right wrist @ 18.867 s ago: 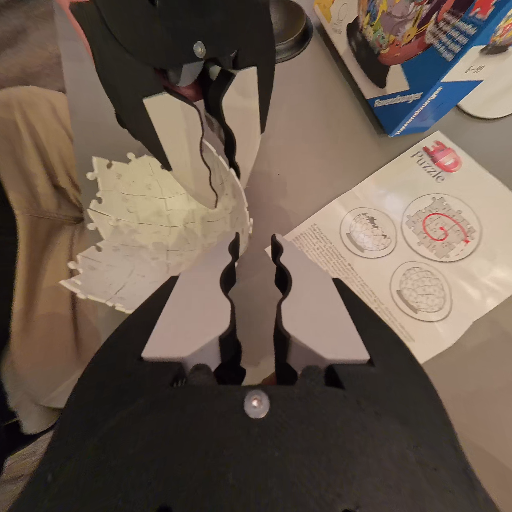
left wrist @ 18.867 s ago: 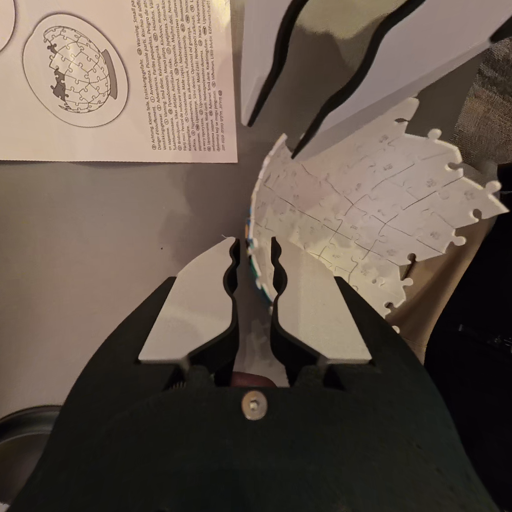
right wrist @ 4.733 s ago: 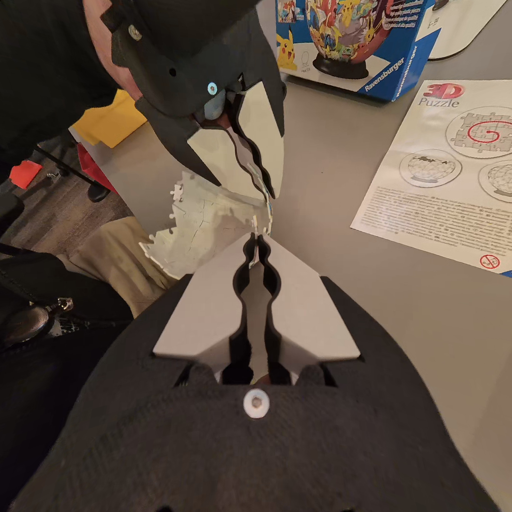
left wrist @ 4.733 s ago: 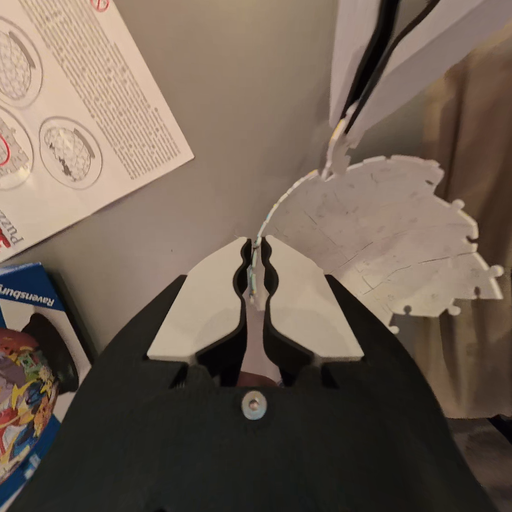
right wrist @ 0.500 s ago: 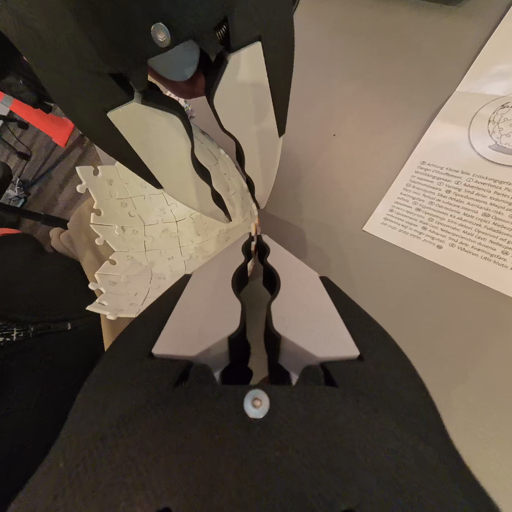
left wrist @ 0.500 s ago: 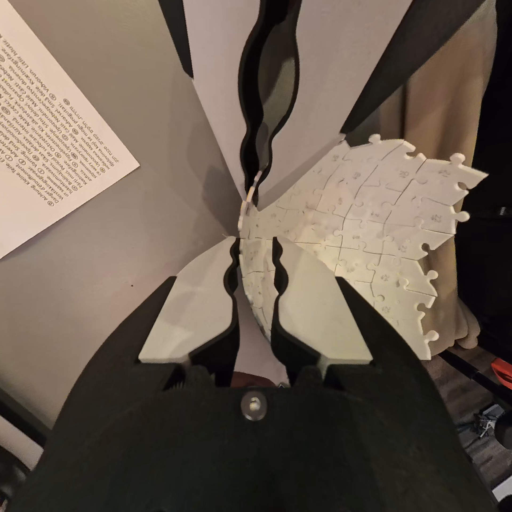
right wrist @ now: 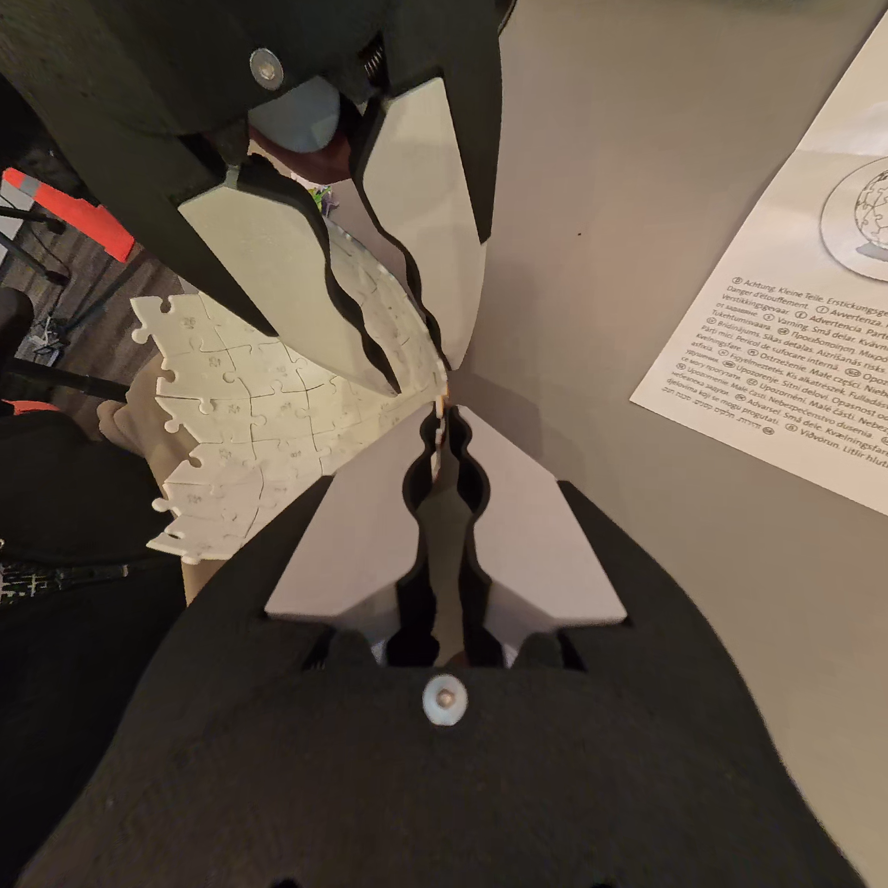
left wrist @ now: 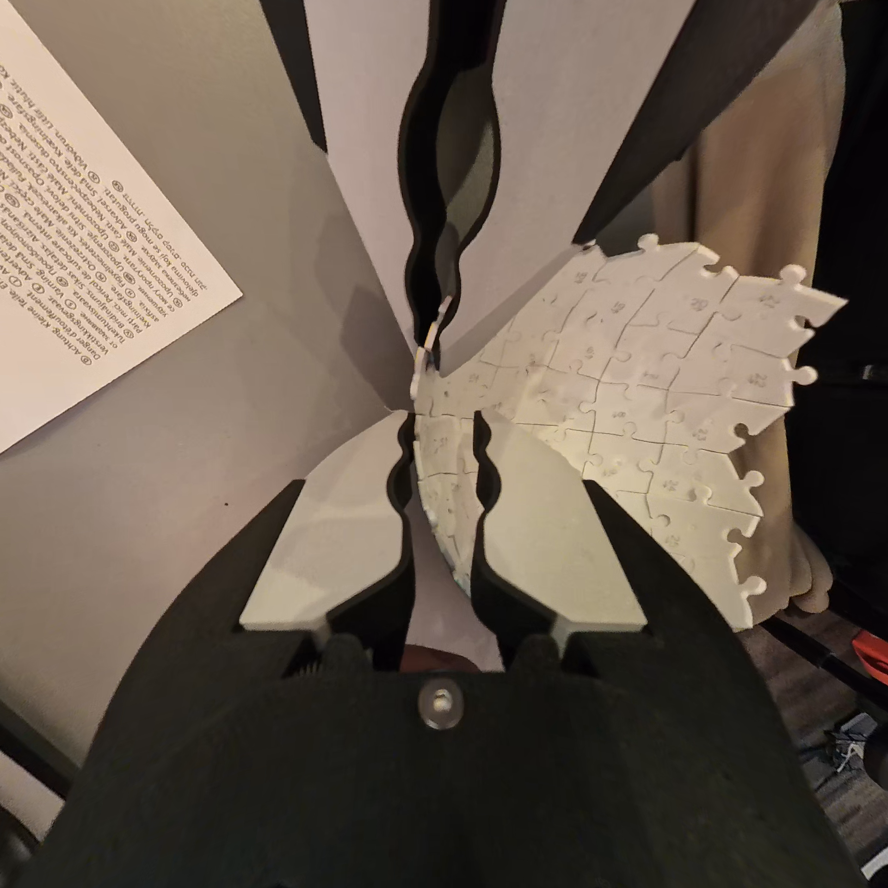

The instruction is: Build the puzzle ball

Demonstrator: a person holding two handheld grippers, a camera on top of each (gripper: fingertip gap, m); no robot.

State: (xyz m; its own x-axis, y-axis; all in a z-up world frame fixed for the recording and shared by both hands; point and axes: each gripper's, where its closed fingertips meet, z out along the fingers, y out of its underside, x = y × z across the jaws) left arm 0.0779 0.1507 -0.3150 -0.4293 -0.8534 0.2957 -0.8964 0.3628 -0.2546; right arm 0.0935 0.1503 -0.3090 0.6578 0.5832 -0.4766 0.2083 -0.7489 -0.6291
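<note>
The part-built puzzle ball is a curved white shell of joined pieces, inner side facing me, held in the air off the table edge. My left gripper is shut on its rim, which passes between the fingers. In the right wrist view the left gripper comes in from above onto the shell. My right gripper is shut on a single puzzle piece at its tips, touching the shell's rim right beside the left fingertips. In the left wrist view the right gripper and the piece enter from above.
A white instruction sheet lies on the grey table; it also shows in the right wrist view. A person's beige trouser leg is behind the shell. Dark floor with an orange object lies beyond the table edge.
The right gripper, open and empty 18.9 s ago, now holds a piece against the shell's rim. Over the last half second both grippers have hardly moved.
</note>
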